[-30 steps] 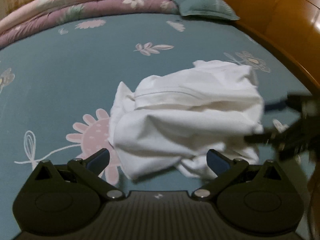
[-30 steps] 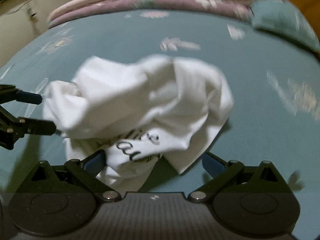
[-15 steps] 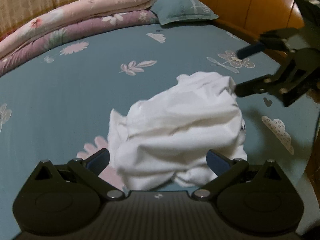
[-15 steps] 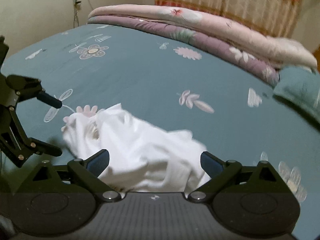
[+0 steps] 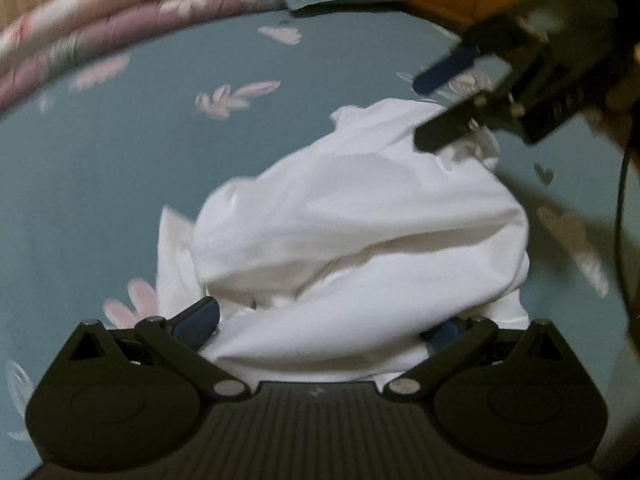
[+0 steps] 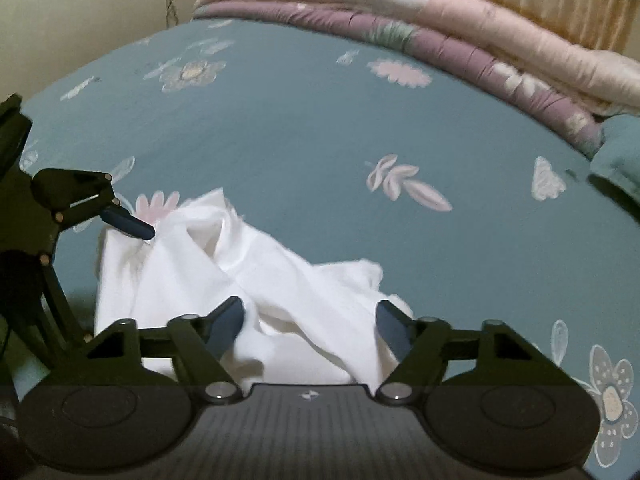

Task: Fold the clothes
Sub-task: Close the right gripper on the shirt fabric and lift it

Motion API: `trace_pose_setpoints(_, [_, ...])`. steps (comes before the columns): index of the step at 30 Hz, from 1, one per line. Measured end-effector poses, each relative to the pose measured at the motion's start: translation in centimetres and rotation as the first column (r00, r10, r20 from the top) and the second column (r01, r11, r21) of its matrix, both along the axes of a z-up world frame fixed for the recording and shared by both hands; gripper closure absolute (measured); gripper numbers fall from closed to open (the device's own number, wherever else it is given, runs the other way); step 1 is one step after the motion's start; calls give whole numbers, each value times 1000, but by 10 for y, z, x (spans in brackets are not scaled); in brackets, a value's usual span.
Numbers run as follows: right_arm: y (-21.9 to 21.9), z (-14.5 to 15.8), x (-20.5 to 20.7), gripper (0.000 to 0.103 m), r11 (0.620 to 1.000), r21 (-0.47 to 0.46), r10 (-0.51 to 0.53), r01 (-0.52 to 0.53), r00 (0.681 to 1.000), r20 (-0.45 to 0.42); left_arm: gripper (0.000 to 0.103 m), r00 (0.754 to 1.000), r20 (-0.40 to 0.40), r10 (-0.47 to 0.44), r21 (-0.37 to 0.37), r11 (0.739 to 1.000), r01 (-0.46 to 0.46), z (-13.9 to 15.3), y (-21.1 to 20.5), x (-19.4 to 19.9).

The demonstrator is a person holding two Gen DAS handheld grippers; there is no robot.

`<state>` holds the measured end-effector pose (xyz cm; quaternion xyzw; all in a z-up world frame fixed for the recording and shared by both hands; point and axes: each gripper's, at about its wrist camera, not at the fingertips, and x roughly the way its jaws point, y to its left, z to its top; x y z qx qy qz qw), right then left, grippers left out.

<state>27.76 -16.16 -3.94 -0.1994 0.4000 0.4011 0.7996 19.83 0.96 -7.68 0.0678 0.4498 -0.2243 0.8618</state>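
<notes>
A white garment (image 5: 352, 240) is lying crumpled mid-bed on the teal sheet (image 6: 300, 140). Both the left gripper (image 5: 320, 322) and right gripper (image 6: 310, 314) are being held wide, cloth bunched between their fingers. Several layers are likely being pinched together, spoiling the fold. Rolled quilts (image 6: 460, 40) are being kept well apart.

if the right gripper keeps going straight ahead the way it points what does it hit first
Most likely the crumpled white garment: it lies between the open fingers of the right gripper and bunches up just ahead. Beyond it is only the teal bedsheet. Depth is hard to judge in this fisheye view.
</notes>
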Motion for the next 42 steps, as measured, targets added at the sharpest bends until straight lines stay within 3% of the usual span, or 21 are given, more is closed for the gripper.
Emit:
trace_pose_setpoints(7, [5, -20, 10, 31, 999, -37, 10, -11, 1000, -5, 0, 999, -32, 30, -31, 999, -31, -15, 7, 10])
trace_pose_setpoints(11, [6, -24, -4, 73, 997, -63, 40, -40, 999, 3, 0, 1000, -5, 20, -10, 1000, -20, -8, 4, 6])
trace_pose_setpoints(14, [-5, -13, -9, 92, 999, -39, -10, 12, 999, 47, 1, 1000, 18, 11, 7, 1000, -11, -2, 2, 2])
trace_pose_setpoints(20, [-27, 4, 5, 94, 990, -53, -121, 128, 985, 124, 1, 997, 83, 9, 22, 1000, -11, 19, 5, -5])
trace_pose_setpoints(26, [-45, 2, 18, 100, 955, -170, -196, 242, 949, 246, 1, 995, 97, 38, 15, 999, -40, 28, 13, -3])
trace_pose_setpoints(30, [-77, -2, 42, 100, 910, -209, -300, 357, 918, 259, 1, 994, 94, 47, 16, 999, -49, 27, 15, -2])
trace_pose_setpoints(32, [-94, -2, 52, 99, 904, -178, -352, 388, 913, 206, 1, 995, 93, 46, 15, 999, -47, 27, 15, -1])
trace_pose_setpoints(34, [-103, -1, 55, 95, 922, -101, -362, 373, 926, 111, 1, 995, 91, 45, 14, 999, -47, 26, 15, 0])
trace_pose_setpoints(37, [-99, 2, 50, 74, 946, 31, -323, 322, 947, 5, 1, 995, 86, 41, 10, 999, -42, 25, 13, 1])
trace_pose_setpoints(39, [-88, 0, 50, 46, 956, 81, -282, 284, 959, -36, 1, 996, 82, 38, 10, 999, -39, 24, 12, 1])
trace_pose_setpoints(42, [-67, -11, 47, 43, 970, 71, -228, 231, 972, -51, 1, 996, 77, 38, 8, 999, -39, 23, 11, 0])
